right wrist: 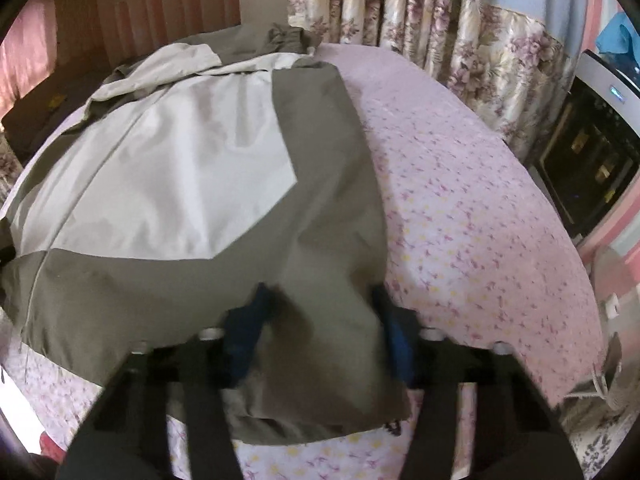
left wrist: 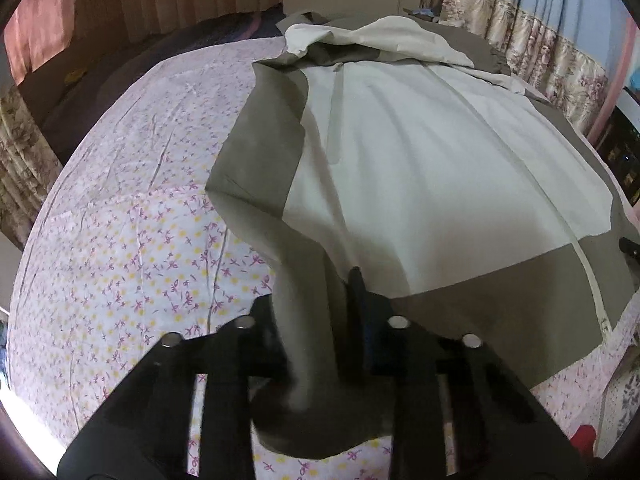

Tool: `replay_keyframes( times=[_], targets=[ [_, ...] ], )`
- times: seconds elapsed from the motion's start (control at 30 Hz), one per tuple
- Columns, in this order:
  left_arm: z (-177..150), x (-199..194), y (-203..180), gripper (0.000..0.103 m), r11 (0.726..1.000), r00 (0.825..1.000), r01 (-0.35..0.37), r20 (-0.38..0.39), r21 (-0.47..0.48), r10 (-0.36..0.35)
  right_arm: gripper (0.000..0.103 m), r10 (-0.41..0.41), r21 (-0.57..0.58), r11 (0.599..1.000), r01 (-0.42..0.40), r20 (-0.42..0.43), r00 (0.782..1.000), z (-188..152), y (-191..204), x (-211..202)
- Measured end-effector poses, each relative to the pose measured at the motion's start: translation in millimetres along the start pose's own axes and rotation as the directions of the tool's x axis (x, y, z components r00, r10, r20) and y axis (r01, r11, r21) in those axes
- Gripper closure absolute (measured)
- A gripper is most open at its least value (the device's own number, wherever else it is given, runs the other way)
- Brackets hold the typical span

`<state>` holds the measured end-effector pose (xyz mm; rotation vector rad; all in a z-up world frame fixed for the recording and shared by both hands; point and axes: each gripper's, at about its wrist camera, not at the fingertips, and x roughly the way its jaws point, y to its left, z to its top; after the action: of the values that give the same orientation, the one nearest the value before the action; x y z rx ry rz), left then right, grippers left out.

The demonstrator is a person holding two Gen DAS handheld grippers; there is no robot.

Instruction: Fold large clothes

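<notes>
the jacket [left wrist: 420, 152] lies flat on the bed [left wrist: 120, 208], not folded yet. left tongs [left wrist: 316, 304] pinch its 6 o'clock hem; right tongs [right wrist: 320, 304] stand wider, cloth bunched between.

bare bedsheet [left wrist: 132, 184] left, jacket [left wrist: 420, 168] covering right

Both grippers are angled down. The left gripper [left wrist: 320, 300] has its jaws pinched close on a bunched fold of the jacket [left wrist: 420, 152]. The right gripper [right wrist: 320, 312] looks wider, fabric between its blurry fingers [right wrist: 248, 328], probably gripped.
</notes>
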<state>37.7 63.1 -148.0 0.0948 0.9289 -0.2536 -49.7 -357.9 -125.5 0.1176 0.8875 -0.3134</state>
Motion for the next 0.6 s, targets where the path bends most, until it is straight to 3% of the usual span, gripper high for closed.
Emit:
replay_keyframes(
  times=[0.13,0.27,0.3,0.37,0.43,0.6],
  targets=[
    [-0.7,-8.5,4.4,0.099,0.998,0.999,0.046,0.018,-0.038,-0.045,0.083,0.063,-0.003,0.998,-0.063,0.074,0.995,8.3,1.8,-13.7],
    [-9.1,-22.3,4.8,0.102,0.996,0.997,0.061,0.053,-0.067,-0.057,0.084,0.115,-0.048,0.993,-0.11,0.14,0.983,15.8,5.8,-40.5],
    [-12.5,-26.6,6.5,0.102,0.994,0.996,0.069,0.059,-0.081,-0.065,0.098,0.141,-0.045,0.99,-0.135,0.163,0.977,18.1,3.9,-50.3],
    [-19.7,-40.1,12.1,0.103,0.987,0.992,0.108,0.085,-0.117,-0.099,0.099,0.184,-0.03,0.983,-0.181,0.193,0.964,22.2,-2.0,-66.1],
    [-22.3,-53.4,14.0,0.103,0.981,0.986,0.145,0.105,-0.126,-0.132,0.099,0.203,-0.032,0.979,-0.201,0.202,0.958,27.7,-4.7,-73.7],
    [-9.8,-55.4,7.0,0.103,0.99,0.99,0.107,0.104,-0.087,-0.098,0.099,0.169,-0.045,0.985,-0.164,0.158,0.973,37.1,-1.3,-52.3]
  ],
)
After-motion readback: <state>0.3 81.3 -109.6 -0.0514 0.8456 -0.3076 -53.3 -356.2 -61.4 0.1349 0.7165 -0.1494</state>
